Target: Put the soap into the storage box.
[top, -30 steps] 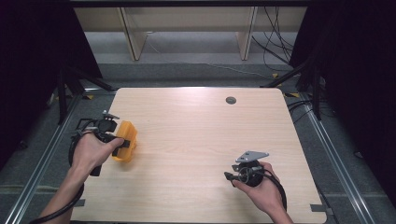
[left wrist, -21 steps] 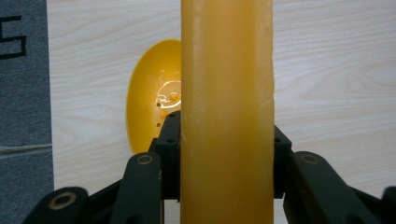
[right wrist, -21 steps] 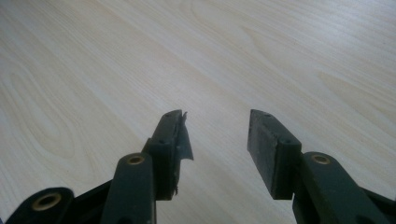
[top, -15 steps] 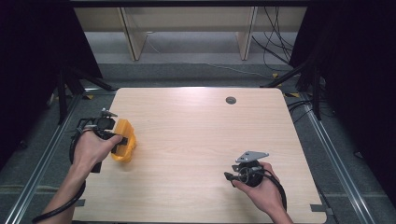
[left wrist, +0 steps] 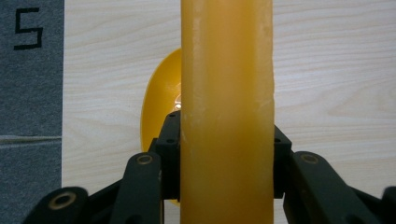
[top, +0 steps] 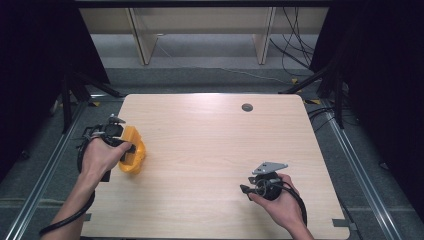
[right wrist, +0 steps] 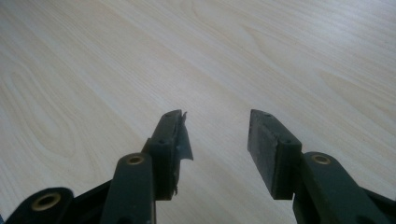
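Against the picture from a second ago, the left claw [top: 131, 149] and the yellow object [top: 134, 156] it carries sit a little lower and closer to the bench's [top: 210, 150] left edge; half a second ago they were nearly where they are now. The right claw [top: 243, 189] and its hand [top: 280, 202] have not shifted.

The left claw is clamped on the yellow object: in the left gripper view both black jaws press against the sides of a thick, waxy yellow edge [left wrist: 227, 116] that runs straight up between them, and a rounded yellow part of the same object [left wrist: 161, 107] bulges out behind on the left. In the high view the yellow object lies just beside the bench's left edge, about halfway along it, under the left hand [top: 100, 157]. What kind of object it is cannot be told.

The right claw [right wrist: 215, 140] stands apart with bare wood grain between its jaws. It is over the bench's near right part, well apart from the yellow object.

Counted: one yellow object, two claws, two hands, one bench, and one small dark round hole [top: 247, 107] near the bench's far edge.
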`<state>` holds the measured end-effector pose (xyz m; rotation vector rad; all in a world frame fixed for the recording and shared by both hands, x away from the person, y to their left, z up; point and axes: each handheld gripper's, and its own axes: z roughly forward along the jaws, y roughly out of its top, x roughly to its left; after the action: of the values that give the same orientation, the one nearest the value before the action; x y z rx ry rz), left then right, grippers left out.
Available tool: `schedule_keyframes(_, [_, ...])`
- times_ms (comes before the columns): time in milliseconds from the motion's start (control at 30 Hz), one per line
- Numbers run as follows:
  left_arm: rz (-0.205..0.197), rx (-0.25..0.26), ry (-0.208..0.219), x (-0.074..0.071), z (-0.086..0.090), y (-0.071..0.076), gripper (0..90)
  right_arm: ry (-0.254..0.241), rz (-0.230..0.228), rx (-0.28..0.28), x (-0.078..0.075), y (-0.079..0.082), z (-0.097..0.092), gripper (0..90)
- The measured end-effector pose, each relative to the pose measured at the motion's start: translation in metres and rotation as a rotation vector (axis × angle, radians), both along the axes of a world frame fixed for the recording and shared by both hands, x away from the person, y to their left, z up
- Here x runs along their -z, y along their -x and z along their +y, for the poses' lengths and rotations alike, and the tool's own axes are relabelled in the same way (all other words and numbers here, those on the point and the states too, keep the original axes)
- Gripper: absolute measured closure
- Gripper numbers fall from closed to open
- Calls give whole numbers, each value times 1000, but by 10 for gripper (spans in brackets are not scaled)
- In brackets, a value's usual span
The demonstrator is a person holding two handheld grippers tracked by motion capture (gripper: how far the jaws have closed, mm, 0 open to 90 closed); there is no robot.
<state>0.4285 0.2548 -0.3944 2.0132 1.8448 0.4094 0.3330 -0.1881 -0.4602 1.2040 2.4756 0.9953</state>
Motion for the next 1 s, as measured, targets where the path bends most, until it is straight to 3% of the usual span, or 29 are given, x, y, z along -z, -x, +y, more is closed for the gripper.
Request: schedule_keyframes(1000, [40,-17,-25,26,3,-13,606,-12,-7,6,2,0,1,558])
